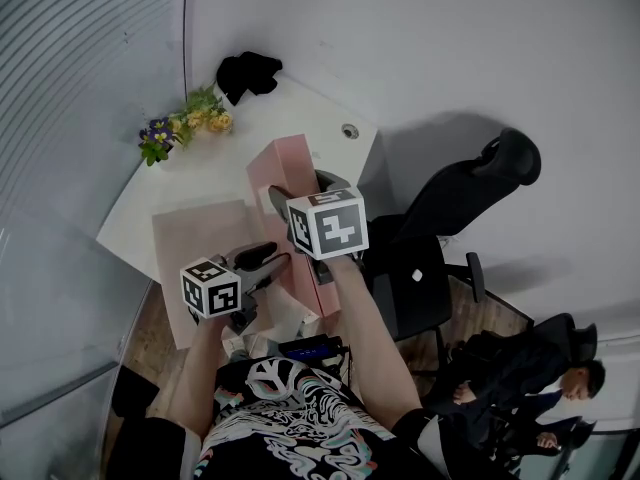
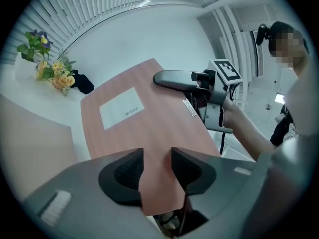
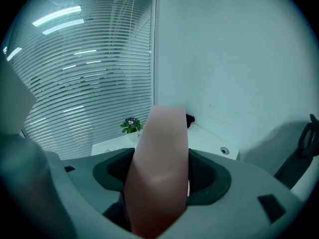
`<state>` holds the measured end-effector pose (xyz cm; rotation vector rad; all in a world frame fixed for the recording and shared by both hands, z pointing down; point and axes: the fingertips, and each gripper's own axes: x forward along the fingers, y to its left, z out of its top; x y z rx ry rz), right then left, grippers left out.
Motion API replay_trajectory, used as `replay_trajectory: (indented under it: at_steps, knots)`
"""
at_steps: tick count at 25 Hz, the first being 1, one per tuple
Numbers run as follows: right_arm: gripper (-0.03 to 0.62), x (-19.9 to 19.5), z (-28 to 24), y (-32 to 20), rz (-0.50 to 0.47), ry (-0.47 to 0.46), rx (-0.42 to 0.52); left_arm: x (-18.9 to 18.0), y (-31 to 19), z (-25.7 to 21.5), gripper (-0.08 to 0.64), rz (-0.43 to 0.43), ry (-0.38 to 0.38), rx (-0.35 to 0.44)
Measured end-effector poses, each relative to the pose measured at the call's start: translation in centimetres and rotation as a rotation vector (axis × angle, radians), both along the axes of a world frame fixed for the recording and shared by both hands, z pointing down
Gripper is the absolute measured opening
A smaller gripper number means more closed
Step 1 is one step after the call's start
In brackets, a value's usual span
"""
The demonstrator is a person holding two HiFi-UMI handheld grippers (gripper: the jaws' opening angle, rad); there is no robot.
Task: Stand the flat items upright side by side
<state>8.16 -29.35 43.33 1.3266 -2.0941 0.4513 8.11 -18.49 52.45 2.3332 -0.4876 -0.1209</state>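
Observation:
A pink flat box (image 1: 283,173) with a white label (image 2: 121,107) is held up on edge over the near side of the white table (image 1: 320,113). My right gripper (image 1: 300,190) is shut on its upper edge, and the thick pink edge (image 3: 162,148) fills the gap between the jaws (image 3: 159,171). My left gripper (image 1: 262,258) is shut on the box's near corner (image 2: 155,183), with the pads on both faces. From there I see the right gripper (image 2: 174,78) clamped at the far edge. A second pink flat item (image 1: 200,238) lies flat on the table to the left.
Yellow and purple flowers (image 1: 185,123) and a black object (image 1: 248,71) sit at the table's far corner. A cable hole (image 1: 349,130) is near the right edge. A black office chair (image 1: 450,228) stands to the right, with seated people (image 1: 530,388) beyond it.

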Motion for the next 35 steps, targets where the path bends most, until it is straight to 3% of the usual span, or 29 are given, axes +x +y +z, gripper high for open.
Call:
replay_trajectory:
  at_steps: [6, 19, 35]
  knots:
    - [0.324, 0.0, -1.6, -0.1, 0.029, -0.026, 0.096, -0.3, -0.5, -0.1, 0.162, -0.029, 0.018, -0.01]
    - [0.324, 0.2, -3.1, 0.1, 0.049, -0.06, 0.203, -1.0, -1.3, -0.2, 0.161, -0.081, 0.034, -0.022]
    - [0.324, 0.4, -5.1, 1.6, 0.086, -0.104, 0.439, -1.7, -1.7, 0.6, 0.15, -0.124, 0.042, -0.06]
